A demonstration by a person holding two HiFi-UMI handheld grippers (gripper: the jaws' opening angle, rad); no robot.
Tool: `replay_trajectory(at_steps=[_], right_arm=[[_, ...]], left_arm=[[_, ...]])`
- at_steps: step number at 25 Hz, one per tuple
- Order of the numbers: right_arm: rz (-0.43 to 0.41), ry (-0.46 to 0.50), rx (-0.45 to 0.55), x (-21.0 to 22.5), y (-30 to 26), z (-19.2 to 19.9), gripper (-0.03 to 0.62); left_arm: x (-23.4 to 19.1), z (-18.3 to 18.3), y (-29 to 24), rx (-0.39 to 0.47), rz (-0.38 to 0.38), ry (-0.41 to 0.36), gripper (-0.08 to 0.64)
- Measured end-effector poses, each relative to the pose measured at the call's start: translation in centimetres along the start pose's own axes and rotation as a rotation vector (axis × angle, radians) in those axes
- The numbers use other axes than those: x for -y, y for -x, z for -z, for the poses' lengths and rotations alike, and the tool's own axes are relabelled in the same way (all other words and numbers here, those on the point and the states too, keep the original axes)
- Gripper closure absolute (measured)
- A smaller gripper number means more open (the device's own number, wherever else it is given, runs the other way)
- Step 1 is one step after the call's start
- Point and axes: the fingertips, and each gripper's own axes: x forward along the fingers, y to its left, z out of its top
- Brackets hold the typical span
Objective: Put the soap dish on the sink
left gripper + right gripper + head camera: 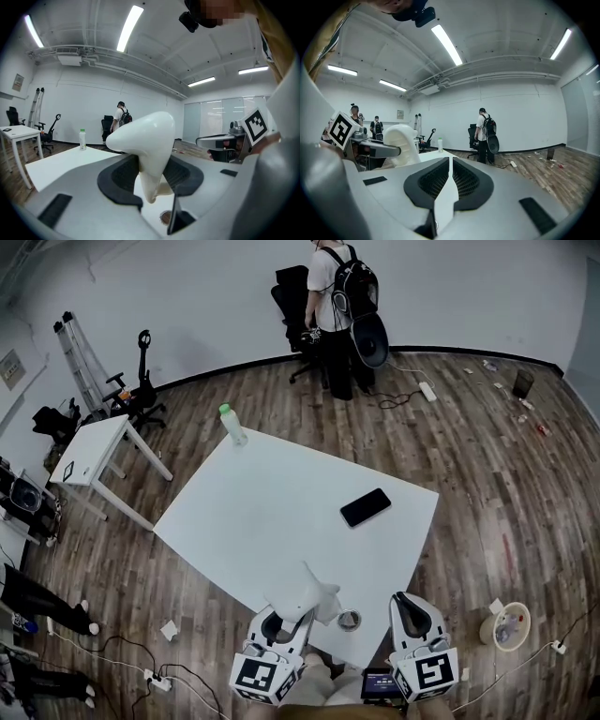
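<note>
My left gripper (pixel 289 618) is shut on a white, curved soap dish (pixel 307 597) over the near edge of the white table (pixel 272 512). In the left gripper view the soap dish (pixel 146 140) stands up between the black pads (pixel 123 178) and hides much of the table behind it. My right gripper (pixel 405 602) hovers off the table's near right corner, shut with nothing in it. Its pads (pixel 465 180) meet in the right gripper view, where the soap dish (pixel 401 143) shows at the left. A small round metal ring (pixel 349 620) lies on the table by the left gripper.
A black phone (pixel 366 507) lies right of the table's middle, and a green-capped bottle (pixel 232 425) stands at its far corner. A person with a backpack (pixel 339 315) stands by a chair at the back wall. A small white table (pixel 89 451) is at left, a round tub (pixel 506 625) on the floor at right.
</note>
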Motion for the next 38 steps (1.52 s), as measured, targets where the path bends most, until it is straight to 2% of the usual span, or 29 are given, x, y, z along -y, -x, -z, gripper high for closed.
replay_trajectory(at_steps=[6, 14, 20, 24, 29, 38], right_arm=[[0.001, -0.033, -0.016, 0.5, -1.8, 0.1, 0.581], [0.004, -0.022, -0.054, -0.1, -5.1, 0.7, 0.581], [-0.01, -0.017, -0.085, -0.7, -8.1, 1.8, 0.581], [-0.018, -0.016, -0.093, -1.3, -9.6, 1.9, 0.581], [-0.041, -0.024, -0.144, -2.0, -10.6, 3.5, 0.581], [-0.056, -0.052, -0.224, -1.9, -11.7, 5.9, 0.581]], left_arm=[[-0.5, 0.8, -2.4, -0.024, 0.035, 0.016, 0.408], [-2.0, 2.4, -6.0, -0.077, 0.103, 0.017, 0.408], [-2.9, 4.5, -8.1, -0.129, 0.162, 0.073, 0.408], [-4.2, 5.3, -8.7, -0.152, 0.172, 0.103, 0.408], [-4.6, 7.0, -10.0, -0.209, 0.203, 0.117, 0.408], [-4.7, 11.1, -12.4, -0.306, 0.24, 0.282, 0.408]])
